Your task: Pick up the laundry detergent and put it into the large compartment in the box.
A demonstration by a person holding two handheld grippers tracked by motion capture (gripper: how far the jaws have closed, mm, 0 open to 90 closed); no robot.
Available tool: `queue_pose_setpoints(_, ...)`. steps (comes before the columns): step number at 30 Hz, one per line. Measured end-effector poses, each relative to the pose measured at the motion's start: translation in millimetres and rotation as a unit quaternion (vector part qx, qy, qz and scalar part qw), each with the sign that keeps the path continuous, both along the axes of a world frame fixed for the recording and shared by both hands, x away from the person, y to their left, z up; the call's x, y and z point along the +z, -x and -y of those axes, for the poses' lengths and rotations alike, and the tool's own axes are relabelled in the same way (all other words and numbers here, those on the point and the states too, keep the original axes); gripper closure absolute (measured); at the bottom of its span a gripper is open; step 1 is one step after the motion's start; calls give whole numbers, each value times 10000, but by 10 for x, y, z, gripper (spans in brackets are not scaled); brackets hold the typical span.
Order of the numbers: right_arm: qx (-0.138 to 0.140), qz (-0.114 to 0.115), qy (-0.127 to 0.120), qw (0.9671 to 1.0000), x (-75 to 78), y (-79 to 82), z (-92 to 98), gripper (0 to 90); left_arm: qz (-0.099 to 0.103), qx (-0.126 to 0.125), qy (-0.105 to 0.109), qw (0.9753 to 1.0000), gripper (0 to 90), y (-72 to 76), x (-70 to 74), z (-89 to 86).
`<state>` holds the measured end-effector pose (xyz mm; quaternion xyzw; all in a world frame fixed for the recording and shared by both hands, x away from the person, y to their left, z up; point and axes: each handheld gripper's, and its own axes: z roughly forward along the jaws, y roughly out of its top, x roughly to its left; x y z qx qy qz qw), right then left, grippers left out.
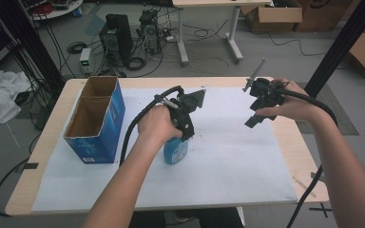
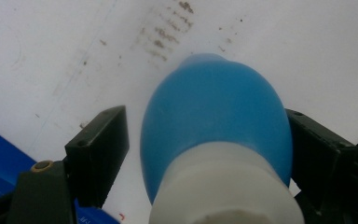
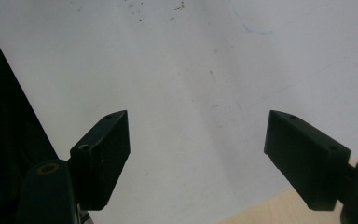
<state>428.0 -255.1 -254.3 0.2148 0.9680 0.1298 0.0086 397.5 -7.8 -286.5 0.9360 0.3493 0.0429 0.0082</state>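
A blue bottle (image 1: 176, 151) with a white neck stands on the white sheet (image 1: 237, 156) near the table's middle. My left gripper (image 1: 181, 137) comes down over it from above. In the left gripper view the bottle (image 2: 214, 112) sits between the wide-apart jaws of that gripper (image 2: 207, 140), with a clear gap at the left jaw; the right jaw is close to the bottle's side. My right gripper (image 1: 258, 117) is held in the air above the sheet's far right, open. Between the jaws of the right gripper (image 3: 198, 140) there is nothing but white sheet.
An open blue cardboard box (image 1: 97, 123) stands on the sheet at the left, close to the left forearm. Brown specks (image 2: 161, 37) mark the sheet beyond the bottle. The wooden table edge (image 1: 309, 156) runs along the right. Computers and cables (image 1: 123, 42) lie on the floor behind.
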Motion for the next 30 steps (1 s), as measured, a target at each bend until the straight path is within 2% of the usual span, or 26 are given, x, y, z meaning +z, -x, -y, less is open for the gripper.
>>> queue_pose_setpoints(4,-1,-8,5,10000,-2,-2,4,224,-85,15,36,10000,250,-5,-17,-14)
queue_pose_setpoints(12,-13,9,9,10000,6,-2,-4,224,-89,34,5,10000,262,-10,-42,-12)
queue_pose_setpoints(20,-6,7,1,10000,15,1,-17,224,-197,43,133,9997,367,-16,-31,-17)
queue_pose_setpoints(30,11,23,11,10000,29,9,-28,228,-199,132,147,9996,373,-12,-28,-20)
